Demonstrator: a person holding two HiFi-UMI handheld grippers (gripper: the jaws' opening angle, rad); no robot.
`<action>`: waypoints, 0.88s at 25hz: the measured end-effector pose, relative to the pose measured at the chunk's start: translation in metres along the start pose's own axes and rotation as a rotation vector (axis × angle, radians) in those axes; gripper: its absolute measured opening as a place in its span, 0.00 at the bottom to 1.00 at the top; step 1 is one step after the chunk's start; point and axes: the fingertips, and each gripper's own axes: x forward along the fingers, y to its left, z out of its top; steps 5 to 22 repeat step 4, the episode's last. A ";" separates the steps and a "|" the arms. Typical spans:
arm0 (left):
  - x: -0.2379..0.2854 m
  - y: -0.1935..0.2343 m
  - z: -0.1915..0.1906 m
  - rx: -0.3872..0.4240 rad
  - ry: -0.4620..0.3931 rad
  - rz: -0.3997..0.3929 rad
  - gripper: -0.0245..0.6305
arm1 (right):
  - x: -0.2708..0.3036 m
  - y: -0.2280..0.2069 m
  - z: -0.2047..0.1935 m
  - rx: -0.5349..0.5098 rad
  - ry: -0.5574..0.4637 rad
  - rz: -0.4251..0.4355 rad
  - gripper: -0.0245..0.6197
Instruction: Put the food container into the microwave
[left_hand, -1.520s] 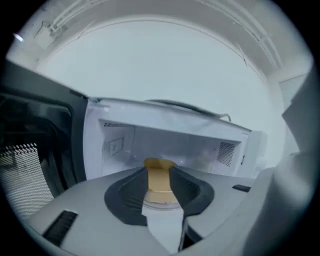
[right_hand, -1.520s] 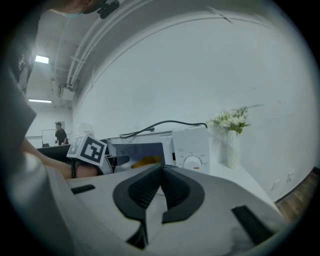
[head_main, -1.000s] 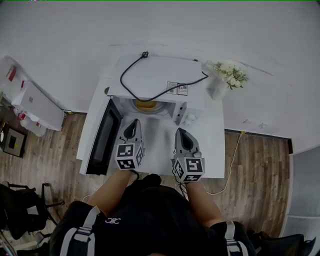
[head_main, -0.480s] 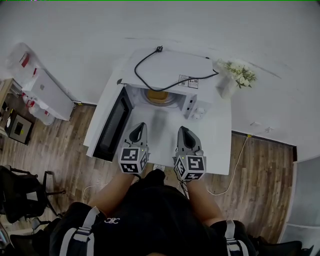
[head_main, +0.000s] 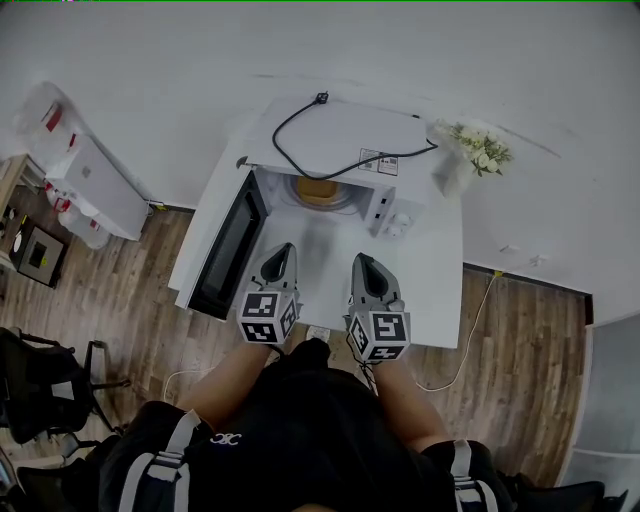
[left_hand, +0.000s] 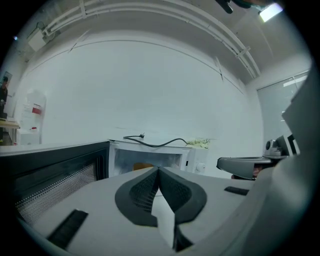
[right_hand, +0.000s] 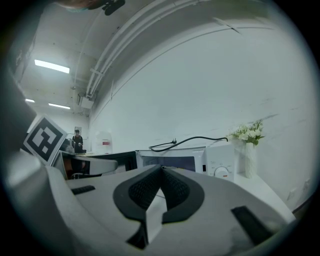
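Head view looks down on a white counter (head_main: 432, 290) with the microwave (head_main: 340, 135) at its back edge. The microwave door (head_main: 228, 245) is swung wide along the left edge. A bare strip of counter runs from the oven mouth to the front edge. A vase of white flowers (head_main: 472, 152) stands at the back right corner, beside the microwave, and a black power cord (head_main: 300, 165) lies looped on its roof. The food container (head_main: 317, 189), orange-yellow, sits inside the cavity on the turntable. The left gripper (head_main: 283, 252) and right gripper (head_main: 363, 264) hover side by side over the front edge. Each has its jaws pressed together, gripping nothing and touching nothing.
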 end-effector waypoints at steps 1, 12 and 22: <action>0.000 0.000 0.000 -0.004 0.002 -0.001 0.04 | 0.000 0.001 0.000 -0.001 0.000 0.001 0.04; -0.002 0.002 0.000 -0.004 0.004 -0.001 0.04 | 0.000 0.004 0.000 -0.002 0.000 0.005 0.04; -0.002 0.002 0.000 -0.004 0.004 -0.001 0.04 | 0.000 0.004 0.000 -0.002 0.000 0.005 0.04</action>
